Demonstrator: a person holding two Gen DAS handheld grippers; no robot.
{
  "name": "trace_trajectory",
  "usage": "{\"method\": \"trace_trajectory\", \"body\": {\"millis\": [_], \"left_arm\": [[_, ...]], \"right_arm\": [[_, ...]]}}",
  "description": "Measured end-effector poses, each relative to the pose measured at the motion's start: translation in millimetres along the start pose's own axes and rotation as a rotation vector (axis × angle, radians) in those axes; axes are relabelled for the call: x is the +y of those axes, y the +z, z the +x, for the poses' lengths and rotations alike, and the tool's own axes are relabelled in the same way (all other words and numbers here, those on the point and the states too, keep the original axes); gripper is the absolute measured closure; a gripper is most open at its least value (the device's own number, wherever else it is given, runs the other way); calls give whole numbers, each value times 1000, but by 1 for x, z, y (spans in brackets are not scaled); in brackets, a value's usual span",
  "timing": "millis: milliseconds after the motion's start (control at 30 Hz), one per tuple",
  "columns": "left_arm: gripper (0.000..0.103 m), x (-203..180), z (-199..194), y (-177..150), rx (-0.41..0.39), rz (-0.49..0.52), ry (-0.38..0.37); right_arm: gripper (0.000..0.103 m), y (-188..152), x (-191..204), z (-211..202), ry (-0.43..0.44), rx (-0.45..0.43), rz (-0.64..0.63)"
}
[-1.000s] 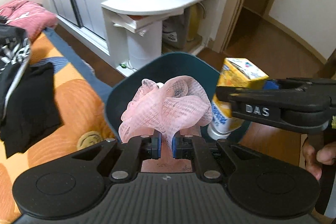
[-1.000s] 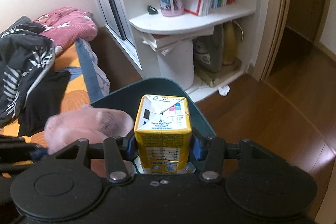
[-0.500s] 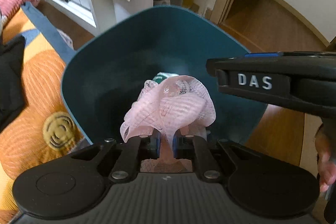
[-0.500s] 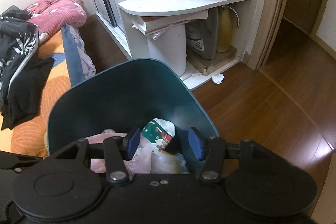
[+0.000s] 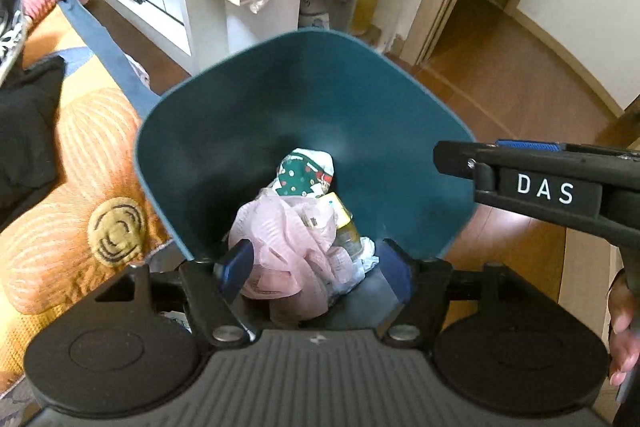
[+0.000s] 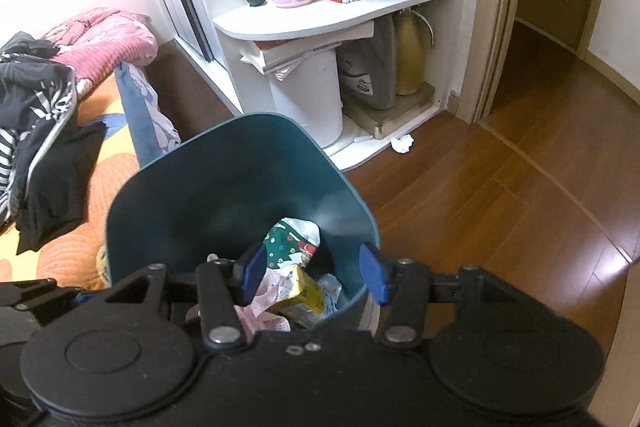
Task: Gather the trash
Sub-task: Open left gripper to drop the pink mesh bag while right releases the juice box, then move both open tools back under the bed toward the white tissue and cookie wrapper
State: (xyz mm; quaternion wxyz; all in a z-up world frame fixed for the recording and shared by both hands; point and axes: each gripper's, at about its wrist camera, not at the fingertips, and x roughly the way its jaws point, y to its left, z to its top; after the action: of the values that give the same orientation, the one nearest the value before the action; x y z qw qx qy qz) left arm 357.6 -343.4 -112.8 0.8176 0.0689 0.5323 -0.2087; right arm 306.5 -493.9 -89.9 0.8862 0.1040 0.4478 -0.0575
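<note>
I see left tongs (image 5: 316, 267) spreading over teal bin (image 5: 248, 131), clear of pink mesh (image 5: 280, 239) inside | right tongs (image 6: 312, 277) spread, empty; yellow carton (image 6: 300, 293) in bin

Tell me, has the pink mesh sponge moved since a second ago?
Yes. The pink mesh sponge has dropped from the opening left gripper down into the teal bin, lying on the trash beside the yellow carton.

The bin (image 6: 240, 187) stands on the floor (image 6: 500, 195) right of the bed (image 6: 72, 227); behind it, a shelf (image 6: 332, 11); inside, a carton (image 6: 300, 293).
</note>
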Motion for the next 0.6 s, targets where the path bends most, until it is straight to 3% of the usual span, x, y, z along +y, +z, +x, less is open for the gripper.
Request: {"method": "trace_trajectory", "body": {"millis": [267, 600], "left_arm": [[34, 2, -56, -15, -74, 2, -14], [34, 31, -135, -51, -178, -28, 6]], "right_arm": [[51, -7, 7, -42, 33, -25, -36], [51, -25, 41, -94, 129, -53, -111]]}}
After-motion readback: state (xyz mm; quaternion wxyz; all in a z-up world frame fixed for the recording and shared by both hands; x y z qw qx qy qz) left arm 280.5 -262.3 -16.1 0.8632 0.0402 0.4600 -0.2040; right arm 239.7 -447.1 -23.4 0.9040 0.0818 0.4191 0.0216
